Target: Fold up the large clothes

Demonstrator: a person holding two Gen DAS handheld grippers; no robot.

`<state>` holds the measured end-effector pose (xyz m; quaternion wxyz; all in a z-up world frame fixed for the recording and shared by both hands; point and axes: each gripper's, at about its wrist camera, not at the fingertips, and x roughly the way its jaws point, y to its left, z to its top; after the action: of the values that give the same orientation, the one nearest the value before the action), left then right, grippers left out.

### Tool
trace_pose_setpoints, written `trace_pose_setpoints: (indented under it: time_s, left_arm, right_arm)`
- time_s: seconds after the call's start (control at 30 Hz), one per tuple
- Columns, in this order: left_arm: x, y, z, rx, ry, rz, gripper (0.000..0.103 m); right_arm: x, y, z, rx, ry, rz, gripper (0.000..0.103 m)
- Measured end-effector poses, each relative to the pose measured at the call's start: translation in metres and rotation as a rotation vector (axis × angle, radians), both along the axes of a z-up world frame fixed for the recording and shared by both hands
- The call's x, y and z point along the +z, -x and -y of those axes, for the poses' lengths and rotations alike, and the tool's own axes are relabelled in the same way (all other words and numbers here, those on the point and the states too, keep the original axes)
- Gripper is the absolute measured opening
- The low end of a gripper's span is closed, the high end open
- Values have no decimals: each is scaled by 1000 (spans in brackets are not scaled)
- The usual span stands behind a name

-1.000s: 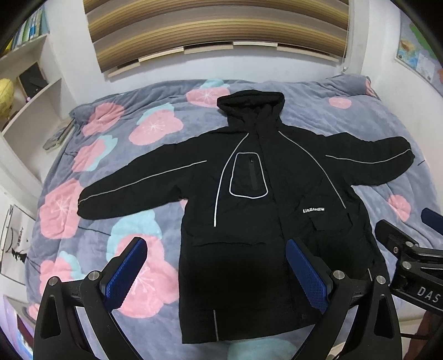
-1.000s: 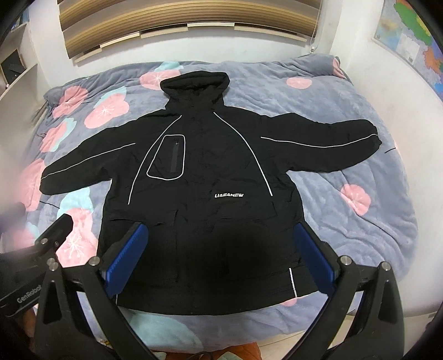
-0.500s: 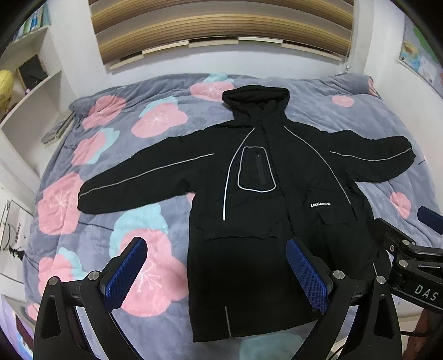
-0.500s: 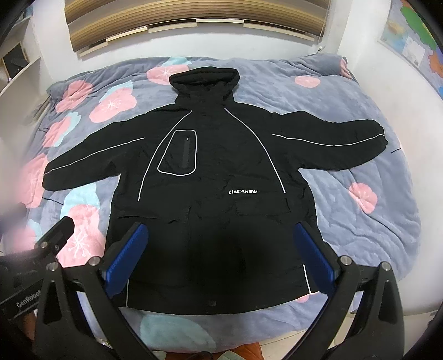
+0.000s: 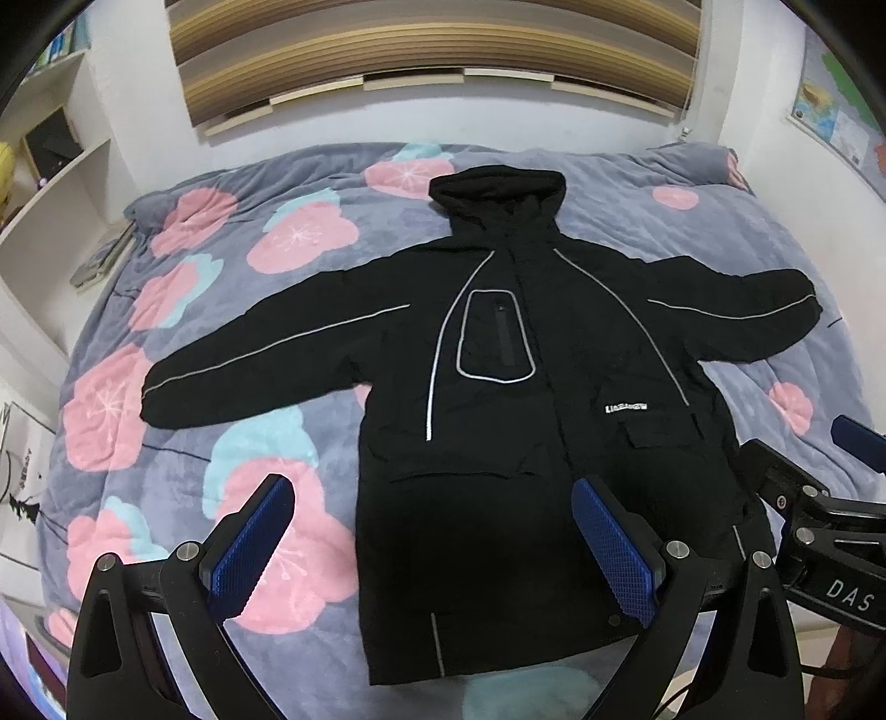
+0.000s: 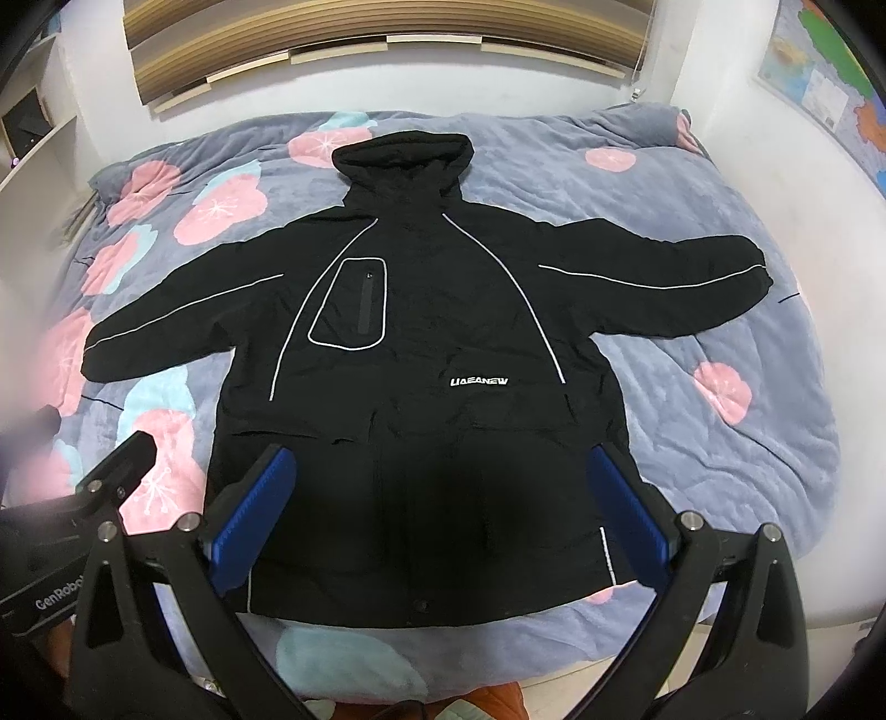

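The bed fills both views, its grey quilt printed with pink and pale-blue blossoms, and across it lies the black jacket, spread flat and face up, sleeves out to either side, nothing folded yet. Its long axis runs straight away from the cameras: hem at the near edge, hood toward the far wall. Both tools hover above the hem end, touching nothing.

The left hand-held gripper hangs with its blue pads wide apart and nothing between them; it sits over the jacket's left edge, so the left sleeve looks like its natural reach. The right hand-held gripper is equally wide open and empty, centred over the lower body, with the right sleeve stretching off to its side. How high they float is hard to judge through the fisheye.

Beyond: a striped blind on the far wall, a map to the right, shelves to the left.
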<state>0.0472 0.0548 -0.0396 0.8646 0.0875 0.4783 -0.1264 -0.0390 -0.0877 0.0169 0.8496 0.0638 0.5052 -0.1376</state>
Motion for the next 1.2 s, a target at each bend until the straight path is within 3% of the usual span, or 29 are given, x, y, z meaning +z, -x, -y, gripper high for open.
trace_pose_setpoints:
  time_s: [0.53,1.2]
  left_arm:
    - [23,31,60,18,-14,39,100]
    - [20,46,136,103,-22,19,100]
  right_arm:
    - [20,20,62,19,7,44,103]
    - [18,20,141,89,5,61,103]
